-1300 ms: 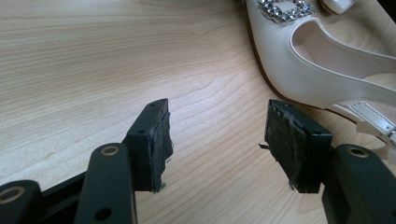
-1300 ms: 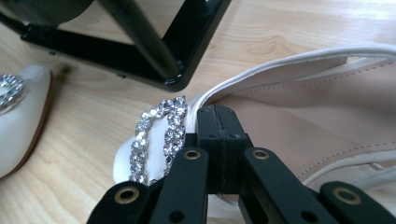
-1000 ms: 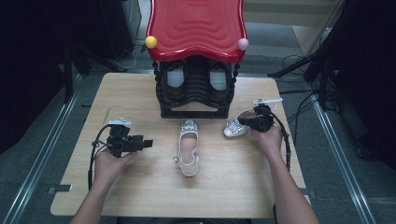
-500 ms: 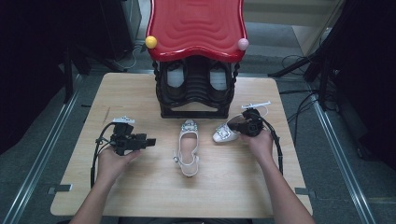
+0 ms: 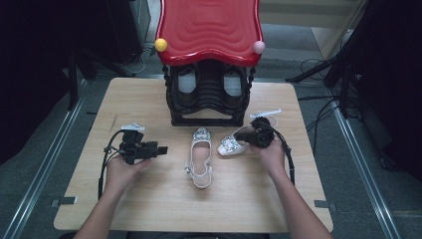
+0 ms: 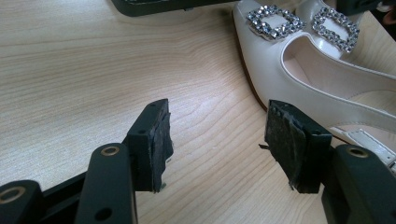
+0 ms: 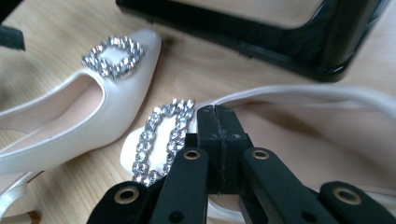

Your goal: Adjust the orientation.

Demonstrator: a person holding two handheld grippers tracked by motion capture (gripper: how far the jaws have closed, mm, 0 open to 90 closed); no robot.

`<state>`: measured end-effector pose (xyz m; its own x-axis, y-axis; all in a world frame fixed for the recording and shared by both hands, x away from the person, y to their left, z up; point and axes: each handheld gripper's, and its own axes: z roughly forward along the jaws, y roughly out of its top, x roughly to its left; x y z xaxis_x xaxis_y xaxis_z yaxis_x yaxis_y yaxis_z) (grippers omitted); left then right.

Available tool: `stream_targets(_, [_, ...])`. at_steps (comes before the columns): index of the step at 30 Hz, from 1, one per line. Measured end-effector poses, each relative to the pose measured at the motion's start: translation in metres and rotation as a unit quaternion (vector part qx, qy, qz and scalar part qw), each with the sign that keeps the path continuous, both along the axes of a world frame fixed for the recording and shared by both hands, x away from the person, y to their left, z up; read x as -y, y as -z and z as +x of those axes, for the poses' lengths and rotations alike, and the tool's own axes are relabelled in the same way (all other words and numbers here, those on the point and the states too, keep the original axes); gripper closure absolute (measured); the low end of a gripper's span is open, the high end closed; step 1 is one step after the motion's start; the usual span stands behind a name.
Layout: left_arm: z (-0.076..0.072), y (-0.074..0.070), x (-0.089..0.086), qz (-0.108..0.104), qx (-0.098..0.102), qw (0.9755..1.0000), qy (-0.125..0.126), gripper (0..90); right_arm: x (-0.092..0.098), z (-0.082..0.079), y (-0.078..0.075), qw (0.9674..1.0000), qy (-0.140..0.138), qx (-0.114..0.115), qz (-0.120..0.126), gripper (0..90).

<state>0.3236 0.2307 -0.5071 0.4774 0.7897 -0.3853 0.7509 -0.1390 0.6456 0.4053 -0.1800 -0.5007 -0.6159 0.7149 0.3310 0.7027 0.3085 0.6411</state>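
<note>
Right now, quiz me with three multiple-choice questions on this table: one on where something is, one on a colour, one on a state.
1. Where does the middle shoe lie?
A. on the table, in front of the rack
B. on the rack's top
C. in a hand

2. What colour is the rack's top?
A. blue
B. red
C. green

3. How are the left tongs?
A. shut on a shoe
B. shut, empty
C. open, empty

Answers:
1 A, it lies on the wood just left of the second shoe.
2 B, the wavy roof is red.
3 C, bare wood shows between the parted pads.
</note>
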Motion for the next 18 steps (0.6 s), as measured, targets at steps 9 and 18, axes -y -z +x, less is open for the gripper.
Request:
stream_targets(9, [-0.002, -0.001, -0.001, 0.005, 0.001, 1.0, 0.001, 40.8, 0.044, -0.004, -0.035, 0.996, 0.05, 0.073, -0.014, 90.0])
stream_targets(18, [-0.01, -0.001, -0.006, 0.011, 0.004, 0.9999, -0.006, 40.8, 0.073, 0.011, -0.036, 0.9936, 0.087, 0.071, -0.011, 90.0])
